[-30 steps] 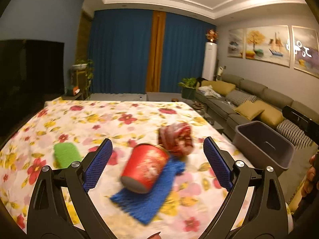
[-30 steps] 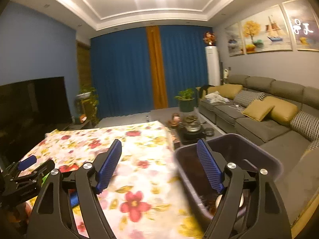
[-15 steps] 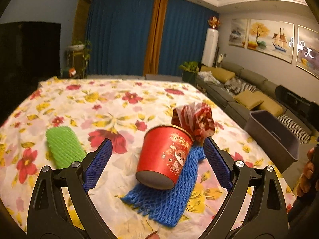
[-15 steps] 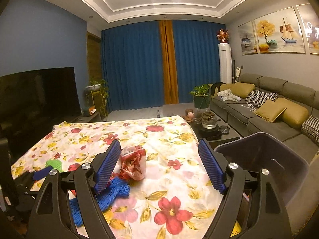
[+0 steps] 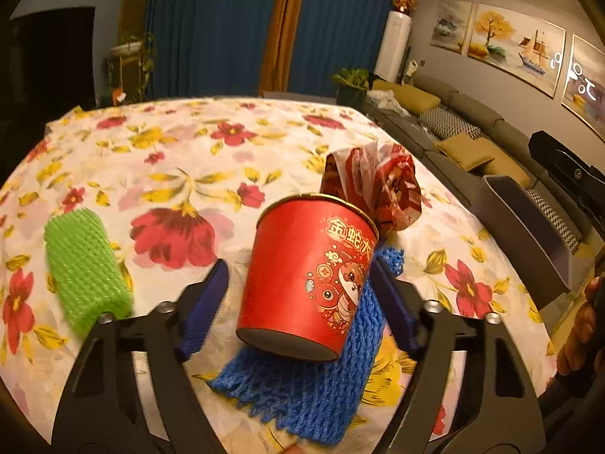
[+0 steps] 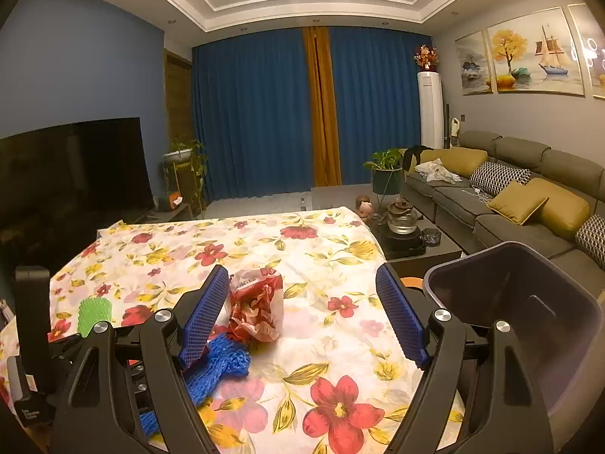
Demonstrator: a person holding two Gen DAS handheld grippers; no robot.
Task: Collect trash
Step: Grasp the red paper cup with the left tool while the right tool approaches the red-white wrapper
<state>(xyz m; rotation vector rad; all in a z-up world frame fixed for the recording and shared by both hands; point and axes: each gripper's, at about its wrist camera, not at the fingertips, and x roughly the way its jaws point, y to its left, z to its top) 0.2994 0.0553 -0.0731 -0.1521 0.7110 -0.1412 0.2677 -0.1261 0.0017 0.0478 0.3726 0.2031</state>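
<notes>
Green net (image 5: pixel 85 265): lay flat on the table (image 5: pixel 189 159), far left, long axis running away from the camera. Left claw (image 5: pixel 298 302): released, pads flanking the red cup (image 5: pixel 308 280), not clenched on it. Cup: tilted, mouth up and away, base on the blue net (image 5: pixel 317 386). Red wrapper (image 5: pixel 378 185): crumpled just behind the cup. Right claw (image 6: pixel 302 321): released, above the table. Bin (image 6: pixel 529 325): far right, beside the table.

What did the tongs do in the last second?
The left tongs moved in on the red cup, which now sits between the open blue pads, not yet squeezed. The right tongs swung away from the grey bin toward the red wrapper, still open and empty. The blue net, green net and wrapper stayed put.
</notes>
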